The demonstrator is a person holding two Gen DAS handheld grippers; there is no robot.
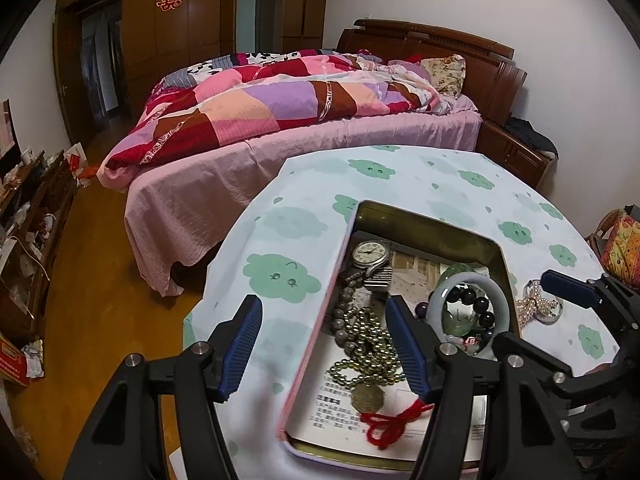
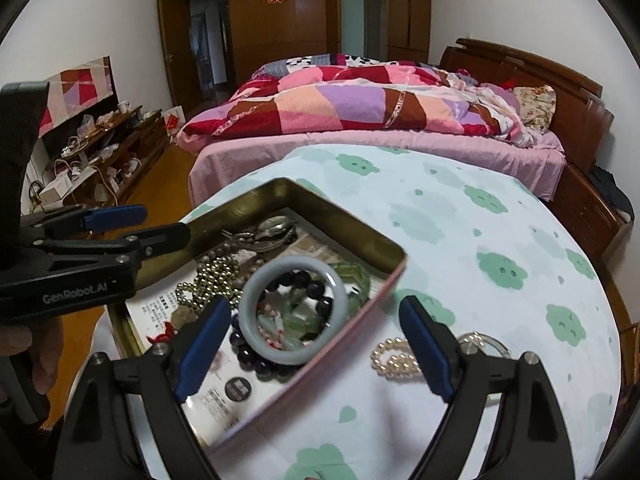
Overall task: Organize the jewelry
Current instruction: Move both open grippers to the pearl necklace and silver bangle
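A rectangular gold-lined metal tin with pink outer walls stands open on a round table under a white cloth printed with green clouds. Inside the tin, on printed paper, lie a silver wristwatch at the far end, a string of grey-brown beads, a pale gold bead necklace with an octagonal brass pendant and red cord, a pale grey-blue jade bangle, dark purple beads and green translucent pieces. Outside the tin, just beside its near right wall, a white pearl bracelet lies on the cloth. The left gripper is released, straddling the tin's left wall. The right gripper is released, spanning the tin's right wall, grasping nothing.
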